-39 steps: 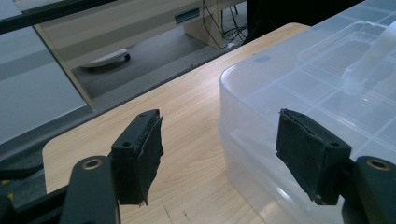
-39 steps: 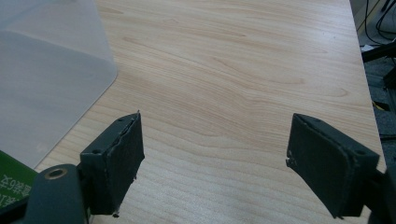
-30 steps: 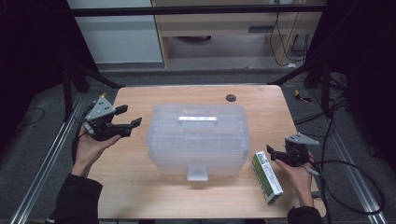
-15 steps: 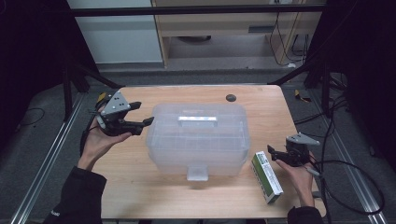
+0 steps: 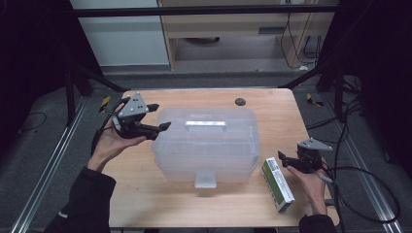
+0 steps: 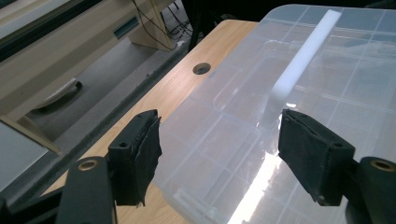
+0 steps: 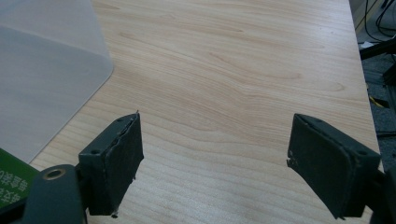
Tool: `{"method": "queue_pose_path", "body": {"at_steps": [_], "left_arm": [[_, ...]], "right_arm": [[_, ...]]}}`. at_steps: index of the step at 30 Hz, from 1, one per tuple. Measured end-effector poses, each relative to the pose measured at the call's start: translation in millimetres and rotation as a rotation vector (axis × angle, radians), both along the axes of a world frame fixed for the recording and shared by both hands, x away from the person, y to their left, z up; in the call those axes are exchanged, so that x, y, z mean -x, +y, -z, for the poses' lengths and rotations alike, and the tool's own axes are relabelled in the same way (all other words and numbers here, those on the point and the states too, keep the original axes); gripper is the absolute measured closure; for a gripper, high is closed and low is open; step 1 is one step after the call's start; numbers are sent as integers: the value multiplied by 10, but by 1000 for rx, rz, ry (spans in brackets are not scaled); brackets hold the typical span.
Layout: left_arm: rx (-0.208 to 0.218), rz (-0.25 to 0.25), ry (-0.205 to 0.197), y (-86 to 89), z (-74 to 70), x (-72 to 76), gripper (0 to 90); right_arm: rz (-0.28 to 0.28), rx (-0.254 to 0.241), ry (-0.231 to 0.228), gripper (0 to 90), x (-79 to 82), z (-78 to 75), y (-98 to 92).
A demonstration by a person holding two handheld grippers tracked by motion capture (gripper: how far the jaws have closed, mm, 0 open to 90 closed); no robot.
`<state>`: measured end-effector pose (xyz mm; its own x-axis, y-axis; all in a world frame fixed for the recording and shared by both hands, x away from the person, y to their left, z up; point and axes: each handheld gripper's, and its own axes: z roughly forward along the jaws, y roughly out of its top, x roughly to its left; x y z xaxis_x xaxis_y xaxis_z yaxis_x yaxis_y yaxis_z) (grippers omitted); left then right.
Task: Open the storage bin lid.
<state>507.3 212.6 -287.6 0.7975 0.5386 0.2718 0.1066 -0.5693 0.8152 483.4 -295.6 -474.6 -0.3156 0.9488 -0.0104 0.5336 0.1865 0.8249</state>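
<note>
Hovering left gripper (image 5: 158, 116) at clear box (image 5: 206, 145) corner — both grippers' jaws apart.

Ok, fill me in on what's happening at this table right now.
A person sits at a wooden table with a two-jaw claw in each hand. A closed translucent plastic storage box stands mid-table, its latch facing the person. The left claw, jaws open, is raised at the box's left side, one jaw over the lid corner, touching nothing as far as I can tell. The right claw, also open and empty, rests low beside a green-and-white carton lying flat right of the box.
</note>
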Motion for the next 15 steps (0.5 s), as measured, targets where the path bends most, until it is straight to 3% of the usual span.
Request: {"method": "queue_pose_path", "body": {"at_steps": [8, 15], "left_arm": [[-72, 73, 8, -159, -33, 10, 290], [-107, 132, 14, -252, 13, -29, 291]], "right_arm": [[-18, 5, 4, 197, 2, 13, -24], [-32, 10, 20, 206, 0, 22, -20]]}}
